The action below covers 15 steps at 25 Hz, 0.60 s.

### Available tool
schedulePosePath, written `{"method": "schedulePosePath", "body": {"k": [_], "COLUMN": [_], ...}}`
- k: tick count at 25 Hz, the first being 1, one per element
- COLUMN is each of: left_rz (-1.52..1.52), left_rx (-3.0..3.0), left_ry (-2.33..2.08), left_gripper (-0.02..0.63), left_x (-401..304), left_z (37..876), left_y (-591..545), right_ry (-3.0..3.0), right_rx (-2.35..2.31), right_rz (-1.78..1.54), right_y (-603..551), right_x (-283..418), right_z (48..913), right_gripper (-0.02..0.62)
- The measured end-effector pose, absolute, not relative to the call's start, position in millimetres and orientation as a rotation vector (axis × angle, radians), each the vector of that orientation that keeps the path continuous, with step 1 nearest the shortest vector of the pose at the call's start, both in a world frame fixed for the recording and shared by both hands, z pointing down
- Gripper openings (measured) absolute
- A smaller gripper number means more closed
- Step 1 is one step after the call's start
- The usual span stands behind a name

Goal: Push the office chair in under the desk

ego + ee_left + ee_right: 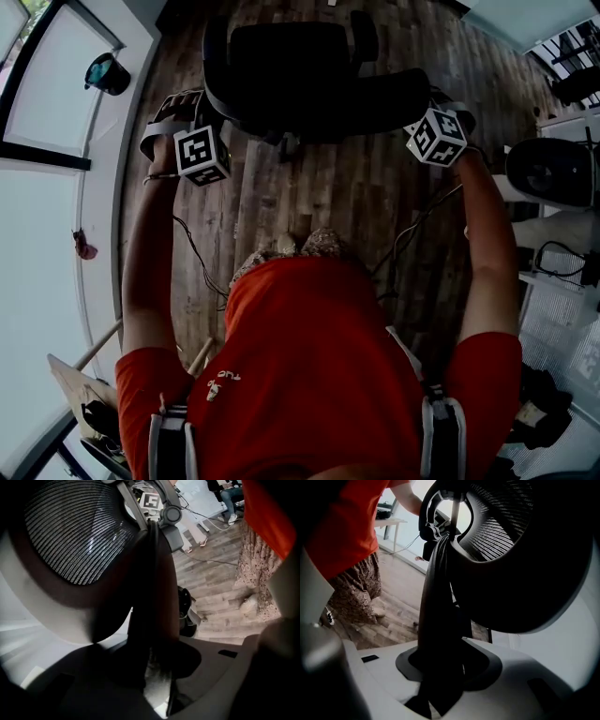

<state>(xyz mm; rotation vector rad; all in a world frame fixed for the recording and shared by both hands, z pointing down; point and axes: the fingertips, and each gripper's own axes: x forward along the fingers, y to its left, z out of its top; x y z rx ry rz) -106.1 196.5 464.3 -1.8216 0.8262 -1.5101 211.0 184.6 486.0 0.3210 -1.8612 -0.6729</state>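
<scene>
Head view, starting at about ten o'clock: the left gripper (202,117) is up against the left edge of the office chair (309,80). Its own view confirms it, with the dark rim of the mesh backrest (75,531) running straight down between the jaws, which are clamped on that rim.

At twelve o'clock, dead ahead of the person in the red shirt (309,366), the chair stands on the wood-plank floor (319,197) with its back towards the person and its seat pointing away. I can't make out a desk top over it from here.

Over at two o'clock, the right gripper (433,117) is at the opposite edge of the backrest. In its view the dark rim drops between the pale jaws, which are closed on it too. Both arms are stretched forward.

Further out at three o'clock, a second dark chair (553,171) sits beside white furniture.
</scene>
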Motion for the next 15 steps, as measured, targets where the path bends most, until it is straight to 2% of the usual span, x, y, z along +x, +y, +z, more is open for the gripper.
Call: {"method": "schedulePosePath", "body": {"k": [15], "left_rz": [-1.525], "left_rx": [-1.818], "left_ry": [0.836], "left_gripper": [0.117], "left_x": [-138], "left_z": [458], "left_y": [83], "right_ry": [-1.868], "right_rx": [0.309], "right_rz": [-0.665], "right_y": [73], "right_x": [179], "right_z": [482], "right_gripper": [0.163]}}
